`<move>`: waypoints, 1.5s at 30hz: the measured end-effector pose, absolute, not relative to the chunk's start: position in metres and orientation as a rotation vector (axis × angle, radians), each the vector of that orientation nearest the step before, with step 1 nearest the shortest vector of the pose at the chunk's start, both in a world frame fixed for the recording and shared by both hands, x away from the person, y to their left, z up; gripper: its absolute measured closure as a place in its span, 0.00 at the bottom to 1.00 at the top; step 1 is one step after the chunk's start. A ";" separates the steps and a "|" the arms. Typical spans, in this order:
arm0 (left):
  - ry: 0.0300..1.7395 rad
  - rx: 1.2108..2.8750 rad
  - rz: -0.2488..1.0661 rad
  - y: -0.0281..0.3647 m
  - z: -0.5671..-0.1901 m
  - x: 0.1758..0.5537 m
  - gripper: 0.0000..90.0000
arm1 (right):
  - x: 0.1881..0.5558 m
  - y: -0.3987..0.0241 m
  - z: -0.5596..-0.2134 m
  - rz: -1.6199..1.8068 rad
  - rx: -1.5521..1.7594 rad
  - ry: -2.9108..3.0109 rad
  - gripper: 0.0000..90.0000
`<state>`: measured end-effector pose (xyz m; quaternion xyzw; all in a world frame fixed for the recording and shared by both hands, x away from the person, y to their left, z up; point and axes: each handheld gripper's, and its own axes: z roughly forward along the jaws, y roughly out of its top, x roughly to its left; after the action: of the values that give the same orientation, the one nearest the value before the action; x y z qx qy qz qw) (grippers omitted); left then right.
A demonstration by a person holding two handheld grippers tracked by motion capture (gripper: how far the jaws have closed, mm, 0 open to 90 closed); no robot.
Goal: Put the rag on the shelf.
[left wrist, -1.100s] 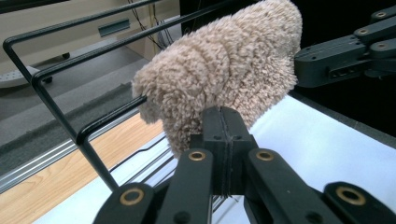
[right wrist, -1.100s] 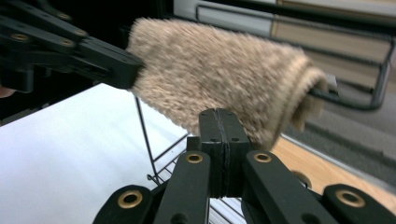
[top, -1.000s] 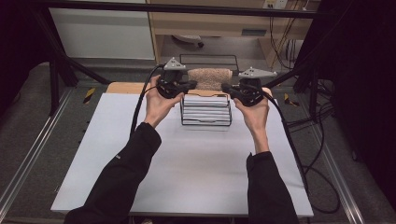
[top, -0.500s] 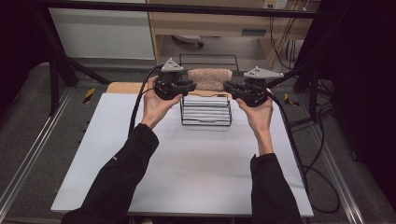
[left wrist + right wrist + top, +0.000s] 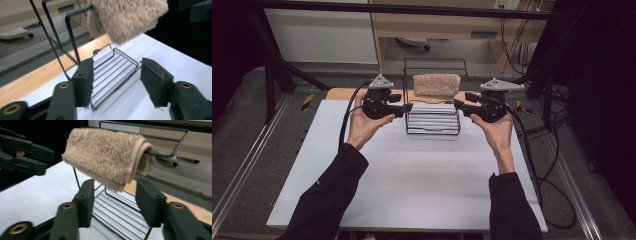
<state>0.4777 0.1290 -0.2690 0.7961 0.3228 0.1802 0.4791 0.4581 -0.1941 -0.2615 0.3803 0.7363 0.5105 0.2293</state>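
Observation:
A tan fluffy towel [image 5: 436,85] hangs folded over the top bar of a black wire rack [image 5: 432,120] at the back middle of the white table [image 5: 412,175]. My left gripper [image 5: 406,107] is level at the rack's left side and points at it. Its jaws have just been opening and hold nothing. My right gripper [image 5: 459,106] mirrors it at the rack's right side, and its jaws have also just been opening on nothing. In the left gripper view the towel [image 5: 125,17] hangs above the open left gripper [image 5: 117,68]. The right gripper [image 5: 115,187] stands just short of the towel [image 5: 107,152].
A strip of wooden board [image 5: 339,93] shows behind the table's far edge. Metal rails [image 5: 242,170] run along both sides of the table. Cables [image 5: 557,165] trail off to the right. The near half of the white table lies between the person's sleeves.
Both grippers have drawn away from the towel's ends, outward and a little toward the person, and their jaws now stand apart. The towel stays draped on the rack's bar.

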 end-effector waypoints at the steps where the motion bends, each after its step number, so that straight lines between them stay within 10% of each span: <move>1: 0.788 1.947 0.438 0.131 -0.270 0.476 0.46 | 0.458 -0.194 -0.261 1.405 1.047 2.027 0.51; 19: 0.834 1.996 0.432 0.176 -0.310 0.437 0.19 | 0.430 -0.211 -0.297 1.414 1.093 2.068 0.13; 45: 0.912 1.983 0.414 0.241 -0.400 0.379 0.09 | 0.385 -0.233 -0.388 1.376 1.175 2.194 0.01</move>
<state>0.3795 0.2412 -0.3999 0.7998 0.3677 0.1669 0.4441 0.3847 -0.2332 -0.3881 0.4087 0.7630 0.4784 0.1484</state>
